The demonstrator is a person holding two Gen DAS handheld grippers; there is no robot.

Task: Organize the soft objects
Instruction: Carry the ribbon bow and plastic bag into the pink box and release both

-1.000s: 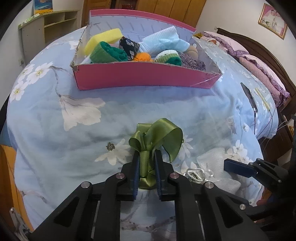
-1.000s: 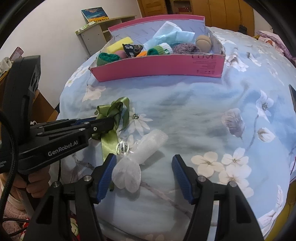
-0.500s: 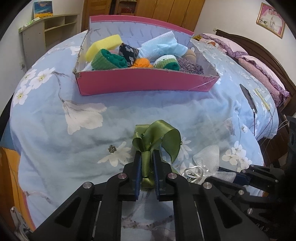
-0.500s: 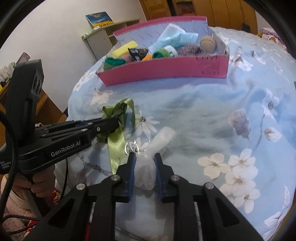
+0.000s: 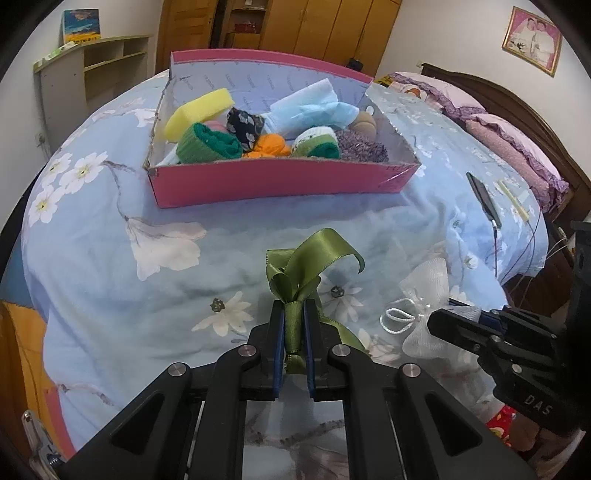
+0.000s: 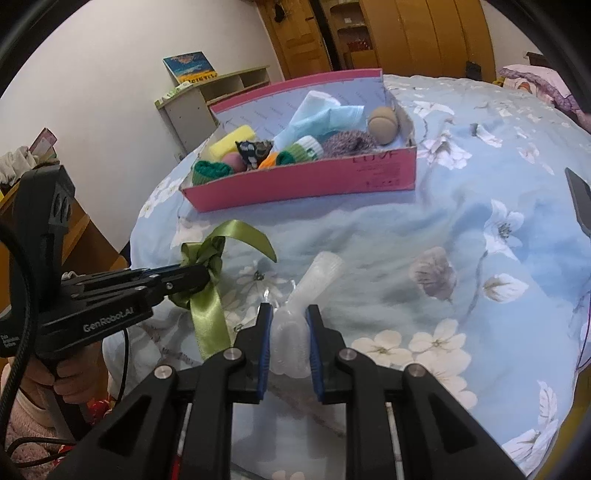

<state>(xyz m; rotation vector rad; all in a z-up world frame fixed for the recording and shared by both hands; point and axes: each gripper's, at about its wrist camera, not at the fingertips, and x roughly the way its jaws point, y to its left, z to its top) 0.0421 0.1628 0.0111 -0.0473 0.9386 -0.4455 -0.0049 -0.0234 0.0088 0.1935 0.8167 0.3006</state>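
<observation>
Left wrist view: left tongs point(image 5: 294, 328) pinching a green ribbon bow point(image 5: 299, 271) just above the blue flowered bed cover point(image 5: 110, 266). Farther back, a pink box point(image 5: 280, 181) full of soft things: yellow sponge point(image 5: 199, 112), green cloth point(image 5: 207, 144), blue cloth point(image 5: 314, 109). Nothing between bow and box. Off to the side, a black phone point(image 5: 484, 199), purple pillows point(image 5: 517, 144), wooden cupboards point(image 5: 295, 29).

Right wrist view: right tongs point(image 6: 289, 334) squeezing a white mesh pouch point(image 6: 295, 317) on the bed cover. Beside it, the left tongs. Behind, a shelf point(image 6: 207, 96) by a white wall.
</observation>
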